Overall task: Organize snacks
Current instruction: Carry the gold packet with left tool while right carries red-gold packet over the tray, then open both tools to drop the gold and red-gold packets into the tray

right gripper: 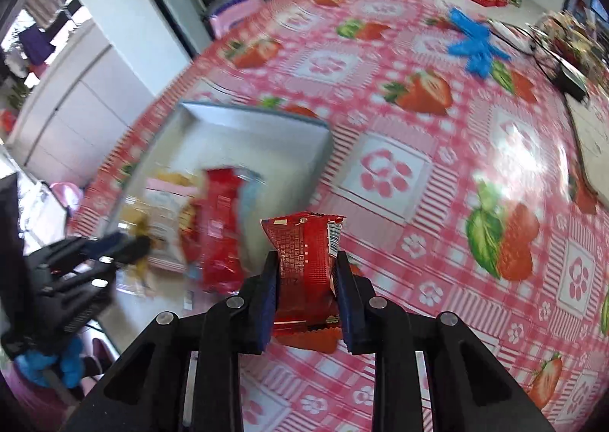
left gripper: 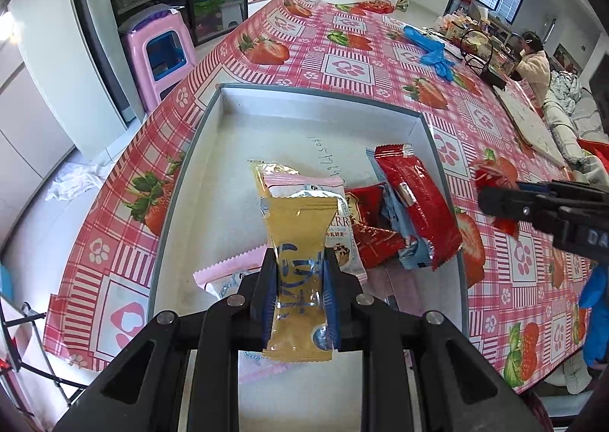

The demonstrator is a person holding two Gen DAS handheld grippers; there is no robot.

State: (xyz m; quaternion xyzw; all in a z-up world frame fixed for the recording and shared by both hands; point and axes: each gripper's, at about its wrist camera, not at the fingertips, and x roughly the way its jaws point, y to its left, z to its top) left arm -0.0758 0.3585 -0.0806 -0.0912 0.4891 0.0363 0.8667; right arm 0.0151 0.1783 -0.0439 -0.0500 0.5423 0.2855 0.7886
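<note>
The right wrist view is smeared by motion, so the print on the packets lying in the grey box cannot be read there, and their edges run together. In the left wrist view the lower end of the yellow packet is cut off behind the gripper frame, and a pink-edged packet in the box is mostly covered by the left gripper. Only the tip of the right gripper shows at that view's right margin, with a scrap of red wrapper beside it.

The left gripper is clamped on the yellow packet, both pads pressing its narrow waist. The packet hangs over the near part of the box, its long axis running along the fingers, its crimped top end pointing away from the camera towards the box's far wall.

The right gripper is closed on the small red packet, pads against its two sides. This packet is outside the box, over the strawberry tablecloth just to the right of the box's right wall. Its long axis also follows the fingers, with the barcode edge on its right side.

Inside the box, towards its right wall, a long red packet leans across a pale blue packet, tilted with its top end towards the far wall
</note>
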